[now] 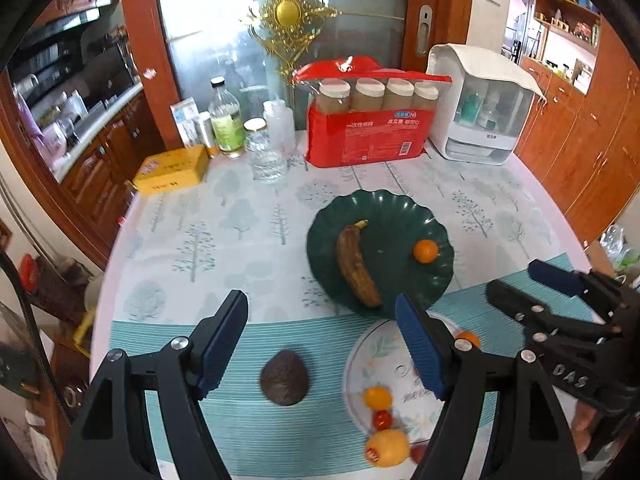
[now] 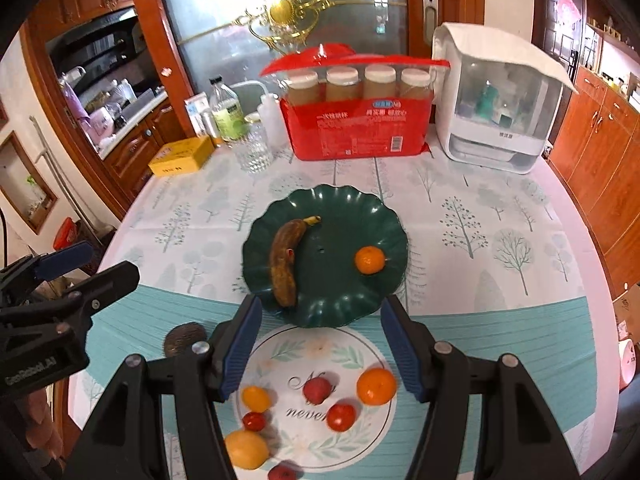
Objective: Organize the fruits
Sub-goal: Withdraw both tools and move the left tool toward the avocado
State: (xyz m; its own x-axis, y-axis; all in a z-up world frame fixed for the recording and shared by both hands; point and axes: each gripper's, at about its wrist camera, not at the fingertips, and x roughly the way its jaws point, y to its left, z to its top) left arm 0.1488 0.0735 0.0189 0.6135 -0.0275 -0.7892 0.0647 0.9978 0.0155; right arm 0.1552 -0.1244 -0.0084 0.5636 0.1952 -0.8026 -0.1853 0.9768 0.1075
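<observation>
A dark green plate (image 1: 400,208) (image 2: 340,208) holds a brown banana (image 1: 356,264) (image 2: 284,260) and a small orange (image 1: 425,250) (image 2: 369,259). In front of it a white printed plate (image 2: 320,344) (image 1: 380,352) holds several small fruits: oranges, yellow ones and red ones. A dark avocado (image 1: 284,378) (image 2: 185,338) lies on the teal mat left of the white plate. My left gripper (image 1: 320,344) is open and empty above the avocado and the white plate. My right gripper (image 2: 320,344) is open and empty above the white plate.
At the table's back stand a red package of jars (image 1: 368,136) (image 2: 356,120), a white appliance (image 1: 480,112) (image 2: 496,100), bottles (image 1: 227,120), a glass jar (image 1: 264,152) and a yellow box (image 1: 172,168) (image 2: 182,156). Wooden cabinets flank the table.
</observation>
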